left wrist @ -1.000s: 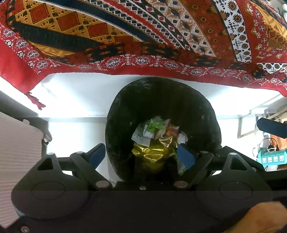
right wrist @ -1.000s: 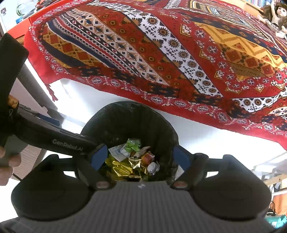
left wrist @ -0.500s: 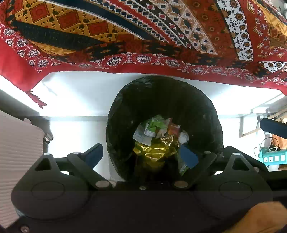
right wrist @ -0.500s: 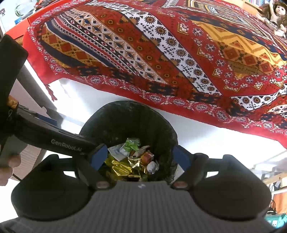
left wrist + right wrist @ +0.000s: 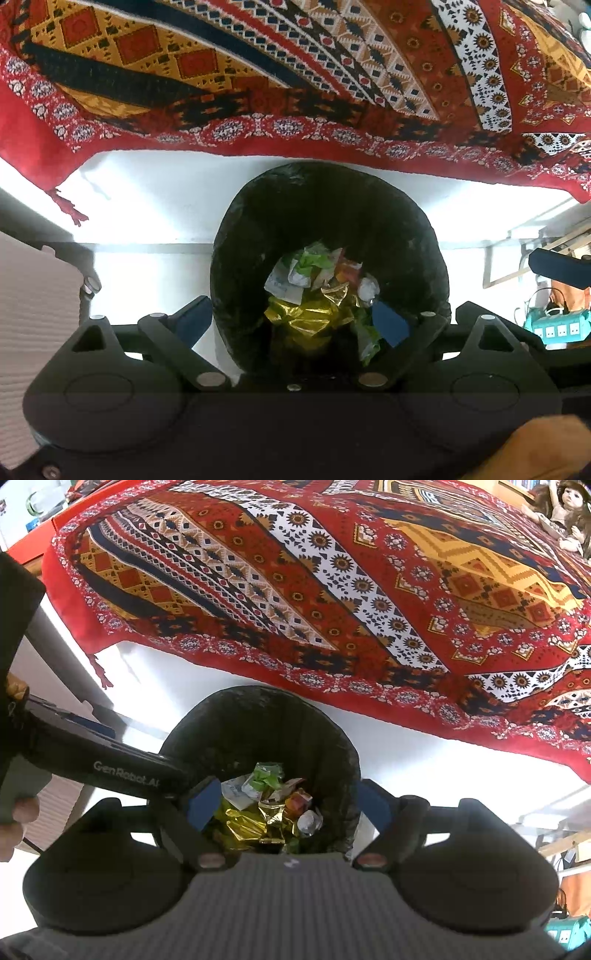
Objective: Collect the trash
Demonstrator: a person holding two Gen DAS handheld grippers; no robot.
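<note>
Black plastic arm of the left claw [image 5: 122, 771] crosses the left of the right wrist view, white lettering "GenRobot.AI" on it; no other writing can be read. A person's fingers [image 5: 18, 819] grip its handle at the far left edge.

One black bin [image 5: 328, 221] with a bag liner, standing on the white floor just below the edge of one red patterned blanket [image 5: 295, 74]. In the bin: one pile of trash [image 5: 321, 295], with a gold foil wrapper [image 5: 310, 317], green-and-white wrappers, a white paper scrap, an orange piece and a small white crumpled bit. Exact count of pieces unclear.

Left claw [image 5: 295, 321] over the bin, blue pads wide apart; its jaws have just been opening, with nothing gripped between them and only the bin's trash below. Right claw [image 5: 288, 805] also above the bin mouth, jaws wide, holding nothing.

Far right: one teal power strip [image 5: 557, 326] in the left view, one doll [image 5: 569, 506] on the blanket's top corner.
</note>
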